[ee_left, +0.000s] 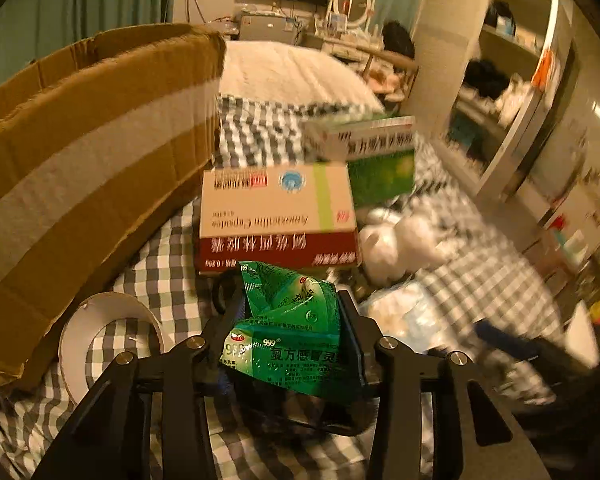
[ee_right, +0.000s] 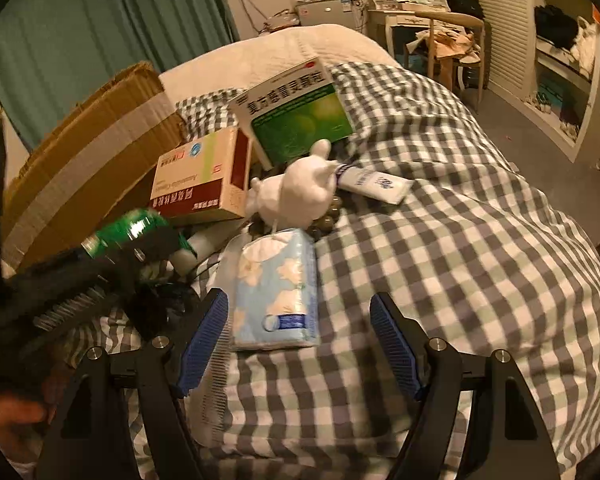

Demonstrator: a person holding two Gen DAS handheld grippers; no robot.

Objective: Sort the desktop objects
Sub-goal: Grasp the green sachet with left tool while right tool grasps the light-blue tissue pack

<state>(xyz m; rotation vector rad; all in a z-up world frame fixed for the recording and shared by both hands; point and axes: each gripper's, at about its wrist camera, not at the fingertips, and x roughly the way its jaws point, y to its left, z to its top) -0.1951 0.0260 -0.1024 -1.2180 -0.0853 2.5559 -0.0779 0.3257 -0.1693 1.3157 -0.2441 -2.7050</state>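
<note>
My left gripper (ee_left: pixel 292 300) is shut on a crumpled green medicine sachet (ee_left: pixel 288 332), held just above the checked bedspread (ee_left: pixel 168 256). Beyond it lie a red-and-cream medicine box (ee_left: pixel 276 216) and a green-and-white medicine box (ee_left: pixel 372 152). My right gripper (ee_right: pixel 298 304) is open, its blue pads (ee_right: pixel 204 340) on either side of the near end of a blue flowered tissue pack (ee_right: pixel 276 288). The right wrist view also shows the left gripper (ee_right: pixel 140 248) with the green sachet (ee_right: pixel 128 228), a white plush toy (ee_right: pixel 296 192) and a white tube (ee_right: pixel 376 184).
A large open cardboard box (ee_left: pixel 80 160) stands at the left, by the red box. A white tape roll (ee_left: pixel 108 332) lies beside it. Dark beads (ee_right: pixel 328 220) sit under the plush toy, and a white comb (ee_right: pixel 212 392) lies under my right gripper's left finger. The bedspread (ee_right: pixel 480 260) runs off to the right.
</note>
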